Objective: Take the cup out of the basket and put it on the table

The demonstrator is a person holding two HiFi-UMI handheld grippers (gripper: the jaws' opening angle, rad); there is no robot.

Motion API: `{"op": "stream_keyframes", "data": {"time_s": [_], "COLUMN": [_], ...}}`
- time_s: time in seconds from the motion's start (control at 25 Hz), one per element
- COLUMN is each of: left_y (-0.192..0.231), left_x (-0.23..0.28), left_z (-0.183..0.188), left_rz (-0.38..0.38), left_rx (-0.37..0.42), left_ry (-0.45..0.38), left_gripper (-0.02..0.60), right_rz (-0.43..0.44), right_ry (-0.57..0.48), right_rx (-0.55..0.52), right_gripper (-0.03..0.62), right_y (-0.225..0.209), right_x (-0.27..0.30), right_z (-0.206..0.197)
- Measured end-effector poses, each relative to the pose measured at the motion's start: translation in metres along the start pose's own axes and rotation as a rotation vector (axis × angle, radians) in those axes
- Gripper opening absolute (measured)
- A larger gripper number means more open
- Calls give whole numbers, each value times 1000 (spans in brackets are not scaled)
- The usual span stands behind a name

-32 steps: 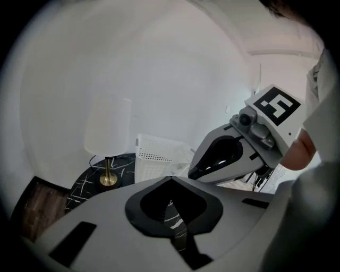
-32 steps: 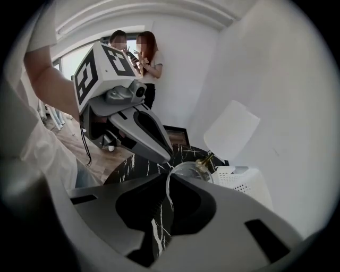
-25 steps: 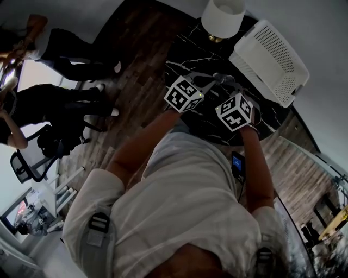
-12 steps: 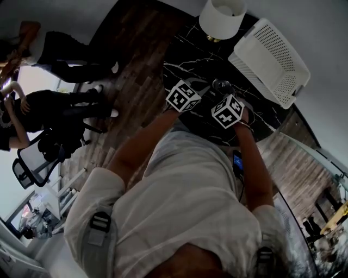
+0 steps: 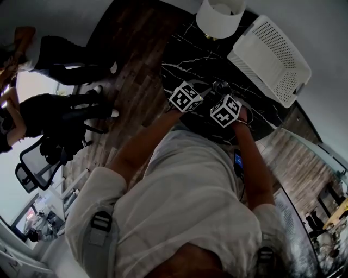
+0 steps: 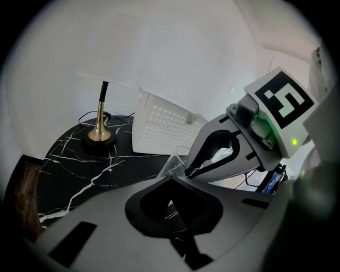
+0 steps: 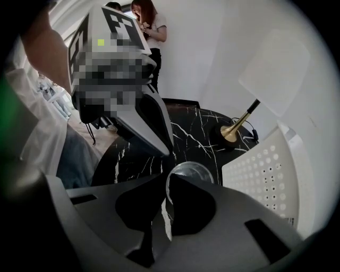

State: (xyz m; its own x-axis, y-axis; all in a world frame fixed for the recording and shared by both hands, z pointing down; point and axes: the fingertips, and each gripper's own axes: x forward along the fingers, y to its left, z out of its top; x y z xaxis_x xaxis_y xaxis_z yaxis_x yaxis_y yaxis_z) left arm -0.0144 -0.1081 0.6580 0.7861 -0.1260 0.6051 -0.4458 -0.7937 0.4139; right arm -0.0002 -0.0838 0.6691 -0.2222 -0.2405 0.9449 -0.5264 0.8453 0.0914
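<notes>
A clear glass cup (image 7: 192, 174) is over the black marble table (image 5: 182, 51), outside the white perforated basket (image 5: 271, 53). My right gripper (image 7: 167, 179) is shut on the cup's rim, one jaw inside the glass and one outside. In the head view the cup (image 5: 220, 86) shows just beyond the right gripper (image 5: 222, 93). My left gripper (image 6: 170, 177) is shut with nothing in it and sits close to the left of the cup (image 6: 177, 158). I cannot tell whether the cup's base touches the table.
A lamp with a white shade (image 5: 219, 16) and brass foot (image 6: 99, 134) stands at the table's far side, left of the basket (image 6: 164, 130). People (image 5: 51, 103) and an office chair (image 5: 35, 160) are on the wooden floor to the left.
Both grippers have drifted slightly nearer to each other and toward the person, the cup moving with the right one. Both are held the same way as before.
</notes>
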Motion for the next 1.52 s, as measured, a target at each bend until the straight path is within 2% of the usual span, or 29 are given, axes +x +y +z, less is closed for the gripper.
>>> {"op": "stream_keyframes", "data": {"time_s": [0.84, 1.52], "left_y": [-9, -11], "left_x": [16, 5], "left_z": [-17, -12], "left_rz": [-21, -11], "left_rx": [3, 12], "left_ry": [40, 27], "left_gripper": [6, 6], "right_rz": [7, 12], "right_ry": [61, 59], "right_rx": [-17, -39], "right_gripper": [25, 27], "right_y": [13, 13], "right_x": [19, 21], "right_z": [-20, -22]}}
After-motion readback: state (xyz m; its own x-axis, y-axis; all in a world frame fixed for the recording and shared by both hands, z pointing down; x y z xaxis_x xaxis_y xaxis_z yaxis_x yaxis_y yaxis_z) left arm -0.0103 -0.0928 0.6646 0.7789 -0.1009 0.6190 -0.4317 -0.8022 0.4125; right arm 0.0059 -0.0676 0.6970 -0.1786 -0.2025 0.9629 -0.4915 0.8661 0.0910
